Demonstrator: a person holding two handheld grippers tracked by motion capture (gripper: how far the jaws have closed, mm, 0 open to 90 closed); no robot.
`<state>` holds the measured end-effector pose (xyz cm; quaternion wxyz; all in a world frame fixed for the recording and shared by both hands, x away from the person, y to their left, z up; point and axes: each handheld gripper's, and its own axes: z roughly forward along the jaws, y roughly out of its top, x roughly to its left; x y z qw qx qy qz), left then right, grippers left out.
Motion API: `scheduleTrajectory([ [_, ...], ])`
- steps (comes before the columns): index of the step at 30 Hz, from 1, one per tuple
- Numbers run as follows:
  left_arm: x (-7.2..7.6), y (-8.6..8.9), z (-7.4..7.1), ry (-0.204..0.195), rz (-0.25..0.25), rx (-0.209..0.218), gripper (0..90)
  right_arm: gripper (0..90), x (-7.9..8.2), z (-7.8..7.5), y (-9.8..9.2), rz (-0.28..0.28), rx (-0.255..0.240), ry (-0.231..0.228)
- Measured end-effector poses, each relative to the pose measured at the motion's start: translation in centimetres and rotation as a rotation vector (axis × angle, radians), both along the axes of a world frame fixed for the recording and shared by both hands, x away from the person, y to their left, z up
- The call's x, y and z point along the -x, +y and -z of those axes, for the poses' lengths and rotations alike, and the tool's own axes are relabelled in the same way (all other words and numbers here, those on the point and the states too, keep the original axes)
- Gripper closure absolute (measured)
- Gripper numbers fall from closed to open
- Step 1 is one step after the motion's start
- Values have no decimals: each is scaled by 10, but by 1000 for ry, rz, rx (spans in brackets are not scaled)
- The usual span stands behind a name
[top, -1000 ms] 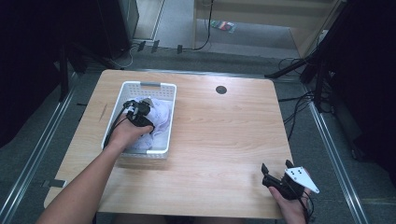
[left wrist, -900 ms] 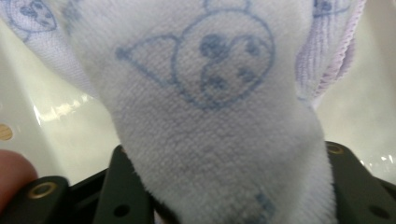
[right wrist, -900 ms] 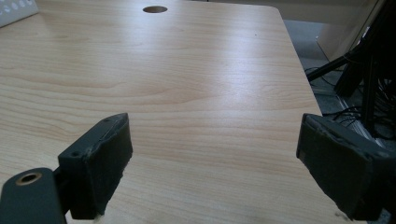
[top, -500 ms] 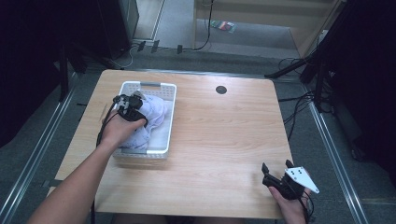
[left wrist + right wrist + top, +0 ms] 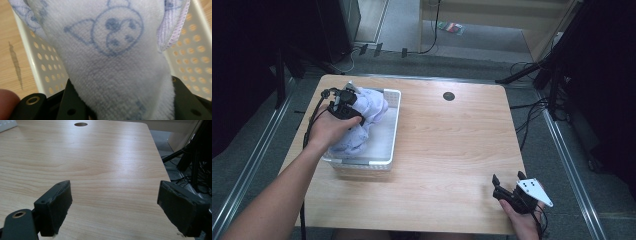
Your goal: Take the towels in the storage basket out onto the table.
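Jaws on the left gripper (image 5: 346,102) were pinched shut on a pale lavender terry cloth printed with little blue cartoon faces (image 5: 112,50), the fabric bunched between them and spilling out past the tips, with the white perforated plastic basket (image 5: 393,125) showing behind and beneath it. From above, most of the cloth was heaped inside that basket, and the gripped part stood up over the basket's far left corner. Pretty sure this thing handles like any small towel: light, floppy, zero stiffness, so it'd sag and trail from wherever you pinch it. It's not fragile or slippery, since the nap gives the pads plenty of bite. I'd say a hem or corner beats a fat fold if you want it to hang open. Over on the right gripper (image 5: 112,207), the jaws sat wide apart with nothing between them, just bare light wooden tabletop (image 5: 105,160) ahead, well away from the basket.
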<state>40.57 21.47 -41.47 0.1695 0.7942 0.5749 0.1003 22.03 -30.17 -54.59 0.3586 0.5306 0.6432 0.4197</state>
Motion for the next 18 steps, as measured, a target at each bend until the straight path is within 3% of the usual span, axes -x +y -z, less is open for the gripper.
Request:
scheduleTrajectory([
  [9,0,-7,-34,-40,1,-8,595,130,0,0,1,-1,2,-1],
  [18,-1,-23,-55,-65,11,0,588,130,0,0,0,-7,1,-1],
])
